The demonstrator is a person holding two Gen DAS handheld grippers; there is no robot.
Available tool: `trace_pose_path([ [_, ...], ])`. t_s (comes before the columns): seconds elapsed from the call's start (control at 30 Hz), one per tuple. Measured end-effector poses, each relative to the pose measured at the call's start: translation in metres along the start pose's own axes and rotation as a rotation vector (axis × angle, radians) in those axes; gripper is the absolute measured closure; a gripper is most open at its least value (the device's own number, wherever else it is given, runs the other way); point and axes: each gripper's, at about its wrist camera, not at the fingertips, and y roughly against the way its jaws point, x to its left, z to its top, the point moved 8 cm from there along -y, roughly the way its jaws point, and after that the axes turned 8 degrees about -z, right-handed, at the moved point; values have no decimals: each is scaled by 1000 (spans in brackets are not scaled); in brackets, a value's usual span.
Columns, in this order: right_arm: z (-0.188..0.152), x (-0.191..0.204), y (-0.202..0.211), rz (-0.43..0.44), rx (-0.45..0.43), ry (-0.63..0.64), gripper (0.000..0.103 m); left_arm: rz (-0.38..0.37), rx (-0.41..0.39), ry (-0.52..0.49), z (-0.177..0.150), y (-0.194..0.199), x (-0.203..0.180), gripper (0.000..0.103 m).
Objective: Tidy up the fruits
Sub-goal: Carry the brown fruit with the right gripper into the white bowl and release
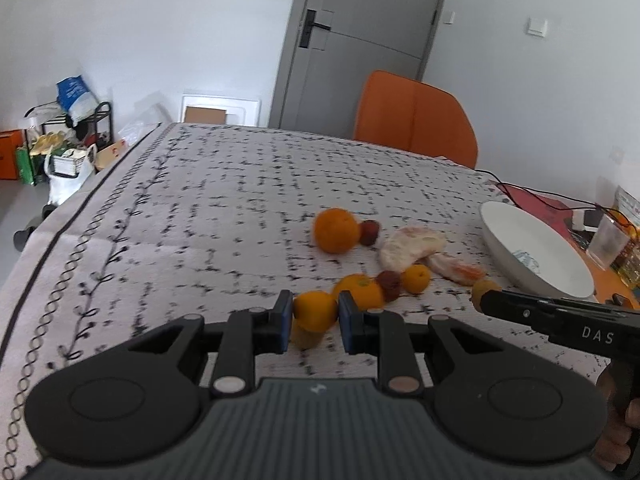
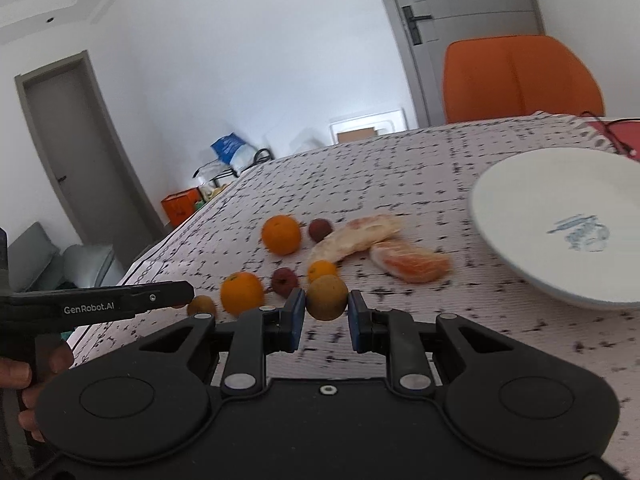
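My left gripper (image 1: 315, 305) is shut on a small yellow-orange citrus (image 1: 316, 314), held just above the patterned tablecloth (image 1: 200, 208). In the right wrist view my right gripper (image 2: 326, 301) is shut on a brownish-yellow round fruit (image 2: 326, 296). On the cloth beyond lie a large orange (image 1: 336, 231), a stemmed orange (image 1: 360, 289), a tiny orange (image 1: 416, 278), two dark red fruits (image 1: 369, 232) (image 1: 389, 282) and two peeled pomelo segments (image 1: 412, 248) (image 1: 456, 268). A brown fruit (image 1: 304, 339) rests under the left pads. A white plate (image 1: 520, 232) (image 2: 520, 200) sits to the right.
An orange chair (image 1: 416, 120) stands behind the table's far edge. Cables and a red mat (image 1: 536, 200) lie past the plate, with a glass (image 1: 608, 240) at the far right. The table's left edge (image 1: 60, 232) drops to a floor cluttered with bags. A hand (image 2: 24, 380) grips the left tool.
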Motion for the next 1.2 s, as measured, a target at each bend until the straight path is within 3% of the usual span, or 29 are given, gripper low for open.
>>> trace_pose_path([
  [0.63,10,-78,38,-127,-97,-94,82,-94,8,-127,17,-39,-82,80],
  [1.2,9,-135,52,-203,-131,-161,81,-163,39,-208,21,-72,-145,80],
])
